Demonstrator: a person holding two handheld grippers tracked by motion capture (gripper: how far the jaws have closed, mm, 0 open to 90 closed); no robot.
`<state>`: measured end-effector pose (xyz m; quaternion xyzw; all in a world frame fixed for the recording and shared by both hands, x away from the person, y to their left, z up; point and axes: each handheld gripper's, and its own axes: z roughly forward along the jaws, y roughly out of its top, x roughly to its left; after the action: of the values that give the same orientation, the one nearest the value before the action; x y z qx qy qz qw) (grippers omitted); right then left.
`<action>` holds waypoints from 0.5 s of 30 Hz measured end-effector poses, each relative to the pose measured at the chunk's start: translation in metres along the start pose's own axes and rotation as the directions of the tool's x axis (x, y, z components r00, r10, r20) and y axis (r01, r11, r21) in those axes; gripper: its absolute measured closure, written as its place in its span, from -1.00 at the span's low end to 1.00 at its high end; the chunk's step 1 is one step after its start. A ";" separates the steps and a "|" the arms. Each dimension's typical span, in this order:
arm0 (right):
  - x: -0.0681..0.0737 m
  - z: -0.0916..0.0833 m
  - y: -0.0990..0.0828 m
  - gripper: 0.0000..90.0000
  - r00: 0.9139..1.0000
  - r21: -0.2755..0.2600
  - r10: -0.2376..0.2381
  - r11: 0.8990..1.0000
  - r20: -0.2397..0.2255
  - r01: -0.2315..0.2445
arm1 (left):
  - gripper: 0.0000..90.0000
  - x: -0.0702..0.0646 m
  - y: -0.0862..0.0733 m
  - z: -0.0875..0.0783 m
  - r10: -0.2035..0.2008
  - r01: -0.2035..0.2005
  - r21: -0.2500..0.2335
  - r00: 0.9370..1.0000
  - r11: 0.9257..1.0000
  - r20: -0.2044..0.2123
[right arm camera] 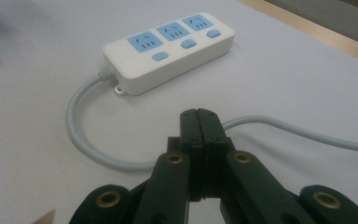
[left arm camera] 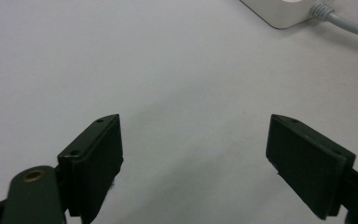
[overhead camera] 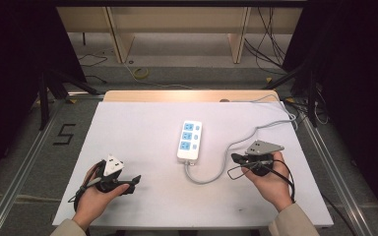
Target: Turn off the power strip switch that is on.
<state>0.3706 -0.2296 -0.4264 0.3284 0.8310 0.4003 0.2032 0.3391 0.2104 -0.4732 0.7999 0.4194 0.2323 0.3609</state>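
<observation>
High view: a white table (overhead camera: pixel 142 128) carries one white power strip (overhead camera: pixel 189 141) with three blue socket faces, each paired with a small blue switch. The strip lies lengthwise near the middle of the table, a little toward the right edge, its long axis running from the near edge toward the far edge. Its grey cord (overhead camera: pixel 256 132) leaves the near end, loops on the tabletop toward the right edge, then runs off over the far right corner.

Left gripper (overhead camera: pixel 128 184) is held in the person's left hand (overhead camera: pixel 96 199) near the near left corner, jaws pointing toward the middle of the table. Left gripper view: the two black jaws stand wide apart with bare tabletop between them, nothing held. The near end of the power strip (left arm camera: pixel 284 11) and the start of the cord (left arm camera: pixel 349 25) sit at the top right, well apart from the jaws.

Right gripper (overhead camera: pixel 236 158) is held in the right hand (overhead camera: pixel 270 184) by the right edge, jaws pointing left toward the strip; a grey three-cornered plate (overhead camera: pixel 265 146) sits on top. Right gripper view: the jaws are pressed together, tip to tip, with nothing between them (right arm camera: pixel 200 116). The cord (right arm camera: pixel 88 144) curves on the table just beyond and below the jaw tips; I cannot tell if they touch it. The power strip (right arm camera: pixel 168 46) lies farther ahead, apart from the gripper.
</observation>
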 end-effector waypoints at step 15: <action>-0.002 0.005 0.008 1.00 1.000 0.014 -0.002 1.000 -0.010 0.002 | -0.59 0.000 0.000 0.000 -0.004 0.004 -0.003 1.000 1.000 -0.002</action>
<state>0.3784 -0.2242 -0.4229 0.3269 0.8352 0.3959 0.1970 0.3394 0.2105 -0.4730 0.7982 0.4212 0.2331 0.3621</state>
